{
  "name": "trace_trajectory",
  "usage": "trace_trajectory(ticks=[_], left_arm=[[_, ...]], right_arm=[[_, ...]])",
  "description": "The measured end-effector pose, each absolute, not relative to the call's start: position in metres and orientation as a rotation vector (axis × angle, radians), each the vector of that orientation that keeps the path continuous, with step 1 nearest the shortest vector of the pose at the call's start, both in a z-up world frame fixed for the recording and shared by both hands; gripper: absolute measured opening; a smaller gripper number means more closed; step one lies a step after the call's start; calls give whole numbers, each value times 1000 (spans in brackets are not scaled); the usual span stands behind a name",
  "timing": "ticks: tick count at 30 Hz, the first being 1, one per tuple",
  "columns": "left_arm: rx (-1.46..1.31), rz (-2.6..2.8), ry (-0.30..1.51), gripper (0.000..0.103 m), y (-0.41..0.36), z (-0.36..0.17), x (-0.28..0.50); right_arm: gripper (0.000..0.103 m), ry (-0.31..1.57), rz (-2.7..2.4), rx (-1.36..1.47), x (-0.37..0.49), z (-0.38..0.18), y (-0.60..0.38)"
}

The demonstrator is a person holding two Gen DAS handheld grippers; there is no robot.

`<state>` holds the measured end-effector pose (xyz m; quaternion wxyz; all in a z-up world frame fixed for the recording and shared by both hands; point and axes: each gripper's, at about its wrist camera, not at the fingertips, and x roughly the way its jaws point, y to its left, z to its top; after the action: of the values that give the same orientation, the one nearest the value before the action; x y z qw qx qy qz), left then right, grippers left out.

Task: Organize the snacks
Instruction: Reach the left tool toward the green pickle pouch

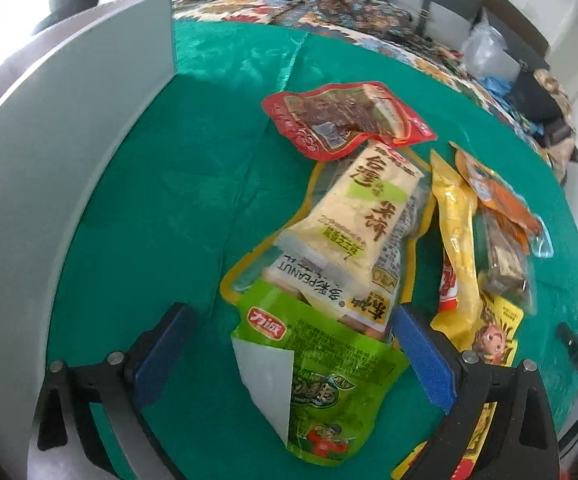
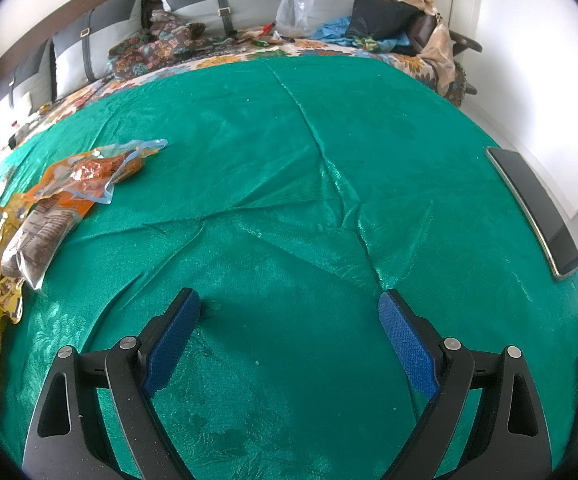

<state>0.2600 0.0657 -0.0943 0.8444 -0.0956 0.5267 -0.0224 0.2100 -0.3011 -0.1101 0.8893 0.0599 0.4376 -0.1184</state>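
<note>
Our left gripper (image 1: pixel 289 344), wide, straddles a green snack packet (image 1: pixel 329 392); our right gripper (image 2: pixel 289 344) hangs wide and empty; the snack pile (image 1: pixel 389 220) remains unsorted.

The left gripper (image 1: pixel 289 320) has its jaws spread wide, its blue-padded fingers (image 1: pixel 161 354) angled outward on black linkages, tips low and pointing forward and down. The right gripper (image 2: pixel 289 312) is likewise spread wide, blue pads (image 2: pixel 407 344) facing inward across a broad gap with nothing between them, fingers tilted down and forward.
</note>
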Motion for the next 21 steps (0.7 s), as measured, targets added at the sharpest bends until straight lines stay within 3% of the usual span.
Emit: trace_trajectory(ticks=[1, 3, 5, 7, 17, 21], left_arm=[[-185, -52, 1105, 94, 65, -94, 258], [-139, -63, 1082, 73, 63, -91, 250], [-94, -81, 1078, 39, 63, -89, 244], [-118, -111, 1098, 27, 69, -87, 238], [-79, -165, 1143, 25, 92, -85, 159], [-26, -169, 1146, 34, 93, -83, 139]], right_arm=[[93, 909, -246, 124, 210, -110, -301], [93, 909, -246, 124, 210, -110, -301], [93, 909, -246, 124, 210, -111, -301], [93, 909, -246, 124, 210, -111, -302], [93, 909, -246, 124, 210, -111, -302], [93, 908, -246, 124, 210, -111, -302]])
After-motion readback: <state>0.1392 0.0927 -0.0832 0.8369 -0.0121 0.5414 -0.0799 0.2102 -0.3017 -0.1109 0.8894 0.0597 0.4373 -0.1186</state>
